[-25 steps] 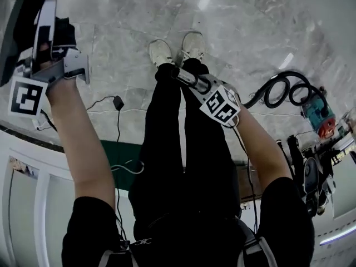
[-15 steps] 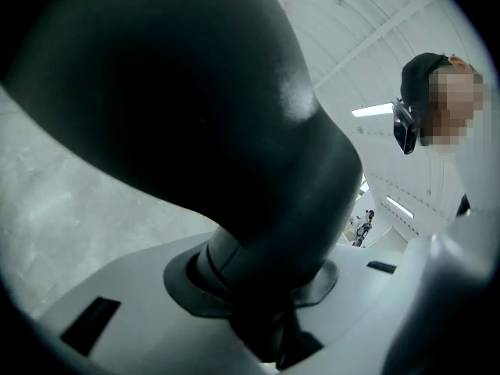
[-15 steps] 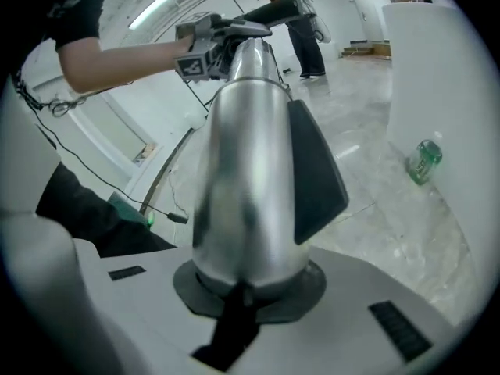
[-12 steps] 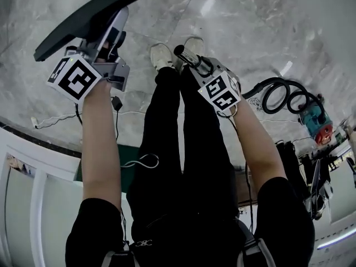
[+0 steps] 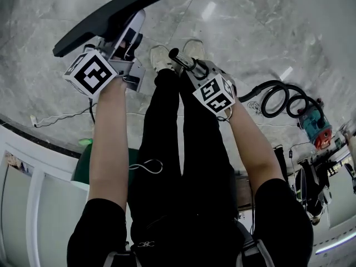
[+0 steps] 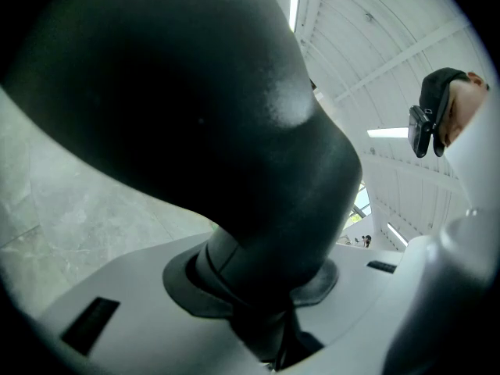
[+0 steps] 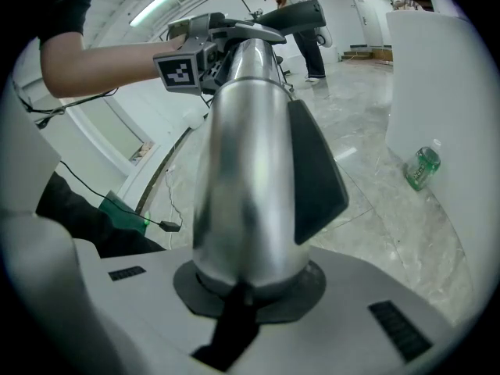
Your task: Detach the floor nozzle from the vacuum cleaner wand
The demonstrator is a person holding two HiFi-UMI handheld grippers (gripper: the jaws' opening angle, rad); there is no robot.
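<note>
The black floor nozzle (image 5: 111,15) is a long flat bar slanting across the top left of the head view. Its thick neck (image 6: 195,131) fills the left gripper view. My left gripper (image 5: 127,38) is shut on that neck, with the marker cube just below it. The silver wand (image 7: 250,170) runs up from between the jaws of my right gripper (image 7: 250,283), which is shut on it. In the head view the right gripper (image 5: 190,67) hangs over the person's shoes, and the wand's open end (image 5: 174,53) stands apart from the nozzle.
A teal and orange vacuum body (image 5: 317,124) with a coiled black hose (image 5: 281,96) lies on the marble floor at the right. A cable (image 5: 55,117) runs along the white wall panel (image 5: 33,188). A green bottle (image 7: 423,167) stands by a white panel.
The left gripper has carried the nozzle from the far left edge rightward toward the legs, turning it from near upright to slanted. The right gripper and wand shifted slightly.
</note>
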